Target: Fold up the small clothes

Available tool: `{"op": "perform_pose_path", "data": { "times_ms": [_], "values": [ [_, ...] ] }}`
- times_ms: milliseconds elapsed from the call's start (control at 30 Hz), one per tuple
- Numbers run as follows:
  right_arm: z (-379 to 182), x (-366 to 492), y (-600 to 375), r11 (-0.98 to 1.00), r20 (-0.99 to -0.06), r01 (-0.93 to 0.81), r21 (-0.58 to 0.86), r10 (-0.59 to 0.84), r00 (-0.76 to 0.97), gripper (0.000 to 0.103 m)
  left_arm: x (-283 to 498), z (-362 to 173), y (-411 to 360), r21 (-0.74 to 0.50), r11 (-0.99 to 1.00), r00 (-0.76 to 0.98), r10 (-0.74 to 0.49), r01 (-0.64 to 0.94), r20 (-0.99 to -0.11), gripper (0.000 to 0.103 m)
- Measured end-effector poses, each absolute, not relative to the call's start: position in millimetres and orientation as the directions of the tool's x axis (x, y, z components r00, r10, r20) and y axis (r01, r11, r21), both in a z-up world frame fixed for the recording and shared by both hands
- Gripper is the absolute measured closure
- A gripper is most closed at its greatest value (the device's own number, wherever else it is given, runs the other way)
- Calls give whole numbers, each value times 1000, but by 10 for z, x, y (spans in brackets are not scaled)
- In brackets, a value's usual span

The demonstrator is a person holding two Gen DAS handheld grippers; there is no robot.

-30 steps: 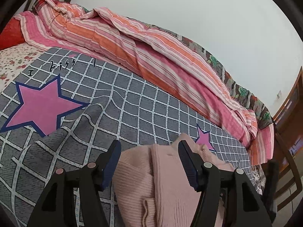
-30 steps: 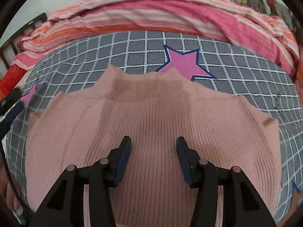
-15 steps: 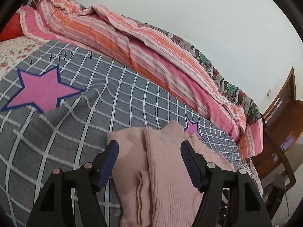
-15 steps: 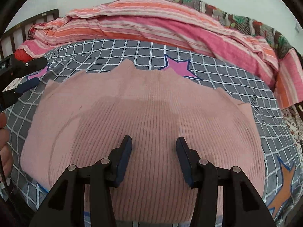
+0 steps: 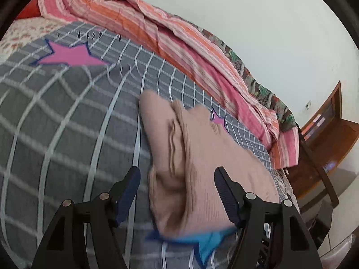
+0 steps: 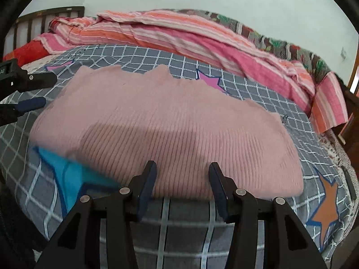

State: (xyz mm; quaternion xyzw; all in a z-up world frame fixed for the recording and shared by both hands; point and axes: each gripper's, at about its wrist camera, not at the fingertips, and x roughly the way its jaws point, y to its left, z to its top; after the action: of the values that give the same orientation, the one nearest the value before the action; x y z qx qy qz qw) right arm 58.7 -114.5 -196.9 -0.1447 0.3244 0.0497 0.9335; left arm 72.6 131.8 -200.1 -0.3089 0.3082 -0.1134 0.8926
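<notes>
Two grippers: left gripper (image 5: 177,185) has just been opening, jaws wide around the sweater's end; right gripper (image 6: 182,177) half-open, empty.
Garment: folded pink ribbed-knit sweater (image 6: 166,130) on grey checked star-print bedcover (image 6: 264,96).
Axis: runs crosswise ahead of your right fingers; its near edge is just beyond them.

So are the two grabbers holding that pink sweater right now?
No, nothing is held. The left gripper and the right gripper both stand open, and the pink sweater lies loose on the checked bedspread.
</notes>
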Motion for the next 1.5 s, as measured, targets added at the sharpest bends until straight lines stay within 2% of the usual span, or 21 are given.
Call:
{"op": "perform_pose_path", "data": {
  "times_ms": [167,300,400,500,633,800,867,967,1033,1100,1167,1233,1500],
  "values": [
    [-1931,445,-1316,957,-644,-248,-150,96,759,54,545,-2115,1216,-619,786,769,-392,-5,-505,35],
    [-1698,425,-1713,969,-587,-246,-28,183,788,56,402,-2221,1133,-634,773,752,-406,-20,-520,32],
    [-1479,555,-2014,983,-524,-181,-23,142,840,55,368,-2286,1044,-650,760,736,-432,-14,-521,30],
    [-1309,808,-2256,995,-478,-100,-32,72,876,55,435,-2266,933,-626,779,740,-408,-23,-534,28],
    [-1142,1212,-2621,998,-447,-26,59,50,893,55,588,-2171,870,-651,759,765,-406,-22,-500,28],
    [-1033,1651,-2934,995,-429,40,87,1,903,55,833,-2100,822,-678,733,800,-376,-52,-468,29],
    [-1085,1675,-3045,991,-414,70,116,-16,910,55,945,-2117,855,-703,704,817,-344,-101,-463,34],
    [-1250,1627,-3257,976,-402,120,179,-39,915,55,990,-2163,872,-738,653,844,-292,-168,-451,35],
    [-1269,1627,-3338,974,-414,150,167,-69,908,55,993,-2137,837,-725,663,860,-244,-189,-448,36],
    [-1274,1593,-3415,977,-405,165,138,-96,909,54,996,-2113,845,-720,662,875,-203,-208,-440,45],
    [-1292,1550,-3508,973,-388,208,101,-154,909,52,1043,-2092,883,-715,660,873,-184,-231,-452,61],
    [-1322,1543,-3592,969,-397,230,94,-176,901,50,1106,-2060,934,-713,655,869,-174,-249,-463,73],
    [-1369,1429,-3948,955,-425,271,123,-197,884,50,1278,-1444,632,-623,754,868,-153,-206,-473,80]
  ]
}}
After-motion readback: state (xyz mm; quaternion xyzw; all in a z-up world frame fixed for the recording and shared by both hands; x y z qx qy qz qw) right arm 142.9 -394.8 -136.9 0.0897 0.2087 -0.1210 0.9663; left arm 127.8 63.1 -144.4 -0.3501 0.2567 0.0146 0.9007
